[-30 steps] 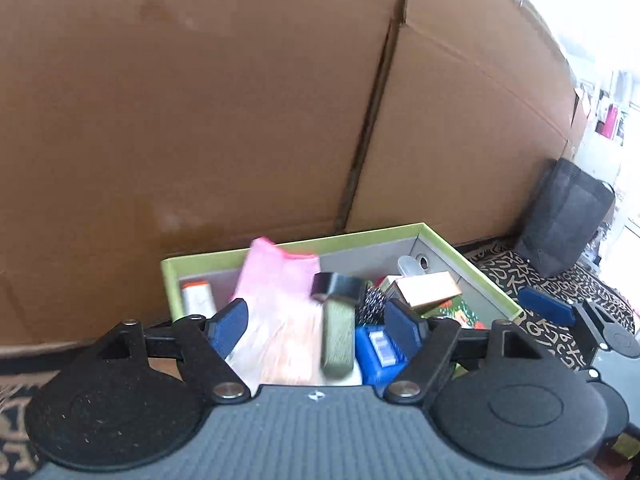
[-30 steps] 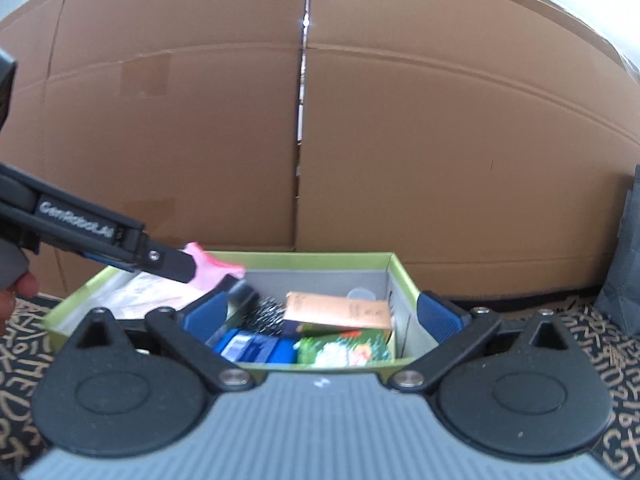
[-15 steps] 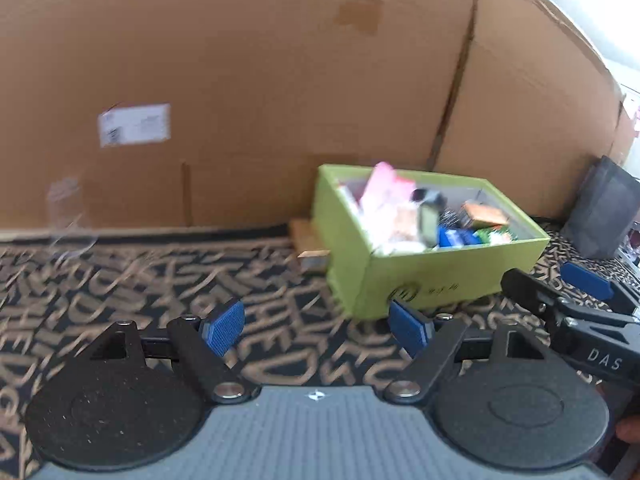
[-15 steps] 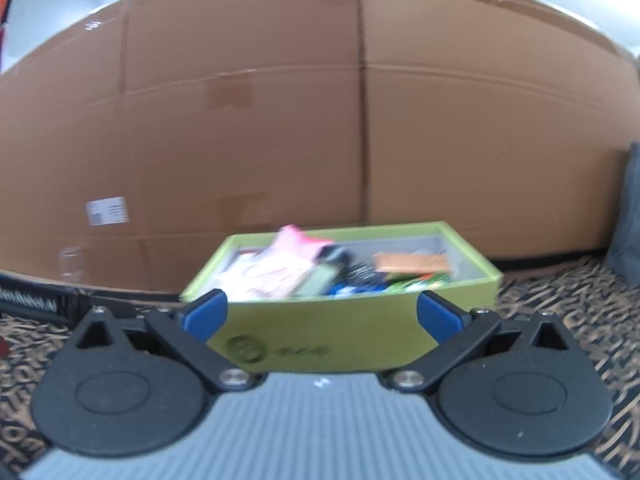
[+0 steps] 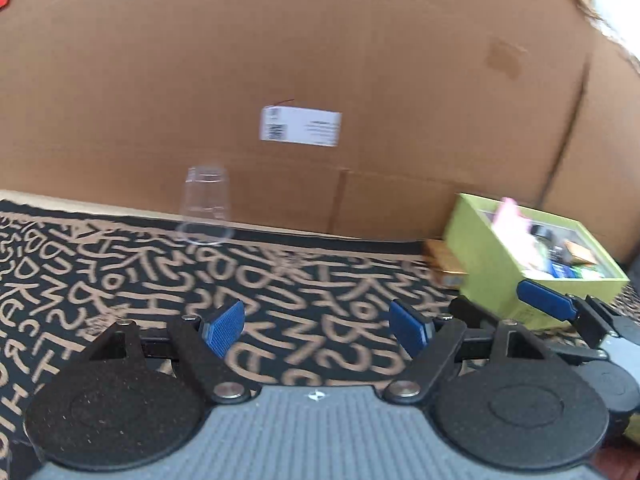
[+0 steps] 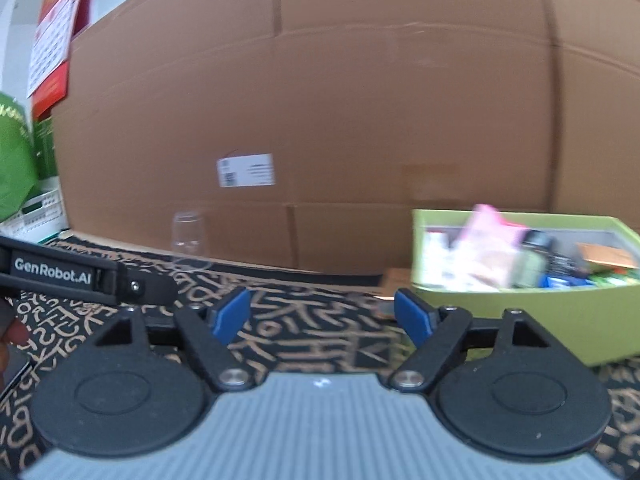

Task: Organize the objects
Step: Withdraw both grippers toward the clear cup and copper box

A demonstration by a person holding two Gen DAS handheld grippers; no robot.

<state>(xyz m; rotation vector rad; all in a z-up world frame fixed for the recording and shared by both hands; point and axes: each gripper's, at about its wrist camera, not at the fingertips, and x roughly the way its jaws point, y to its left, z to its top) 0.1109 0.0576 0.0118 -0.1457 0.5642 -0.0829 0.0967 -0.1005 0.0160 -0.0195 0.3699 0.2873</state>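
An upside-down clear plastic cup [image 5: 205,206] stands on the patterned rug by the cardboard wall, far ahead of my left gripper [image 5: 316,328], which is open with nothing between its fingers. The cup [image 6: 188,236] also shows at the left of the right wrist view. My right gripper [image 6: 322,316] is closing its jaws over bare rug, with nothing between them. The green box [image 5: 480,248] sits at the right, filled with several items, a pink packet [image 5: 506,216] on top. In the right wrist view the green box [image 6: 520,312] lies just right of the fingers. A small brown box [image 5: 444,268] lies against its left side.
A tall cardboard wall [image 5: 320,60] with a white label [image 5: 300,126] closes off the back. The black-and-tan rug [image 5: 120,280] covers the floor. A green bag [image 6: 16,160] and a white crate [image 6: 40,208] stand at the far left. The other gripper's arm [image 6: 80,276] crosses the left edge.
Both views have swung left, away from the green box, which went from the middle to the right. The clear cup and the label came into view. The right jaws have narrowed.
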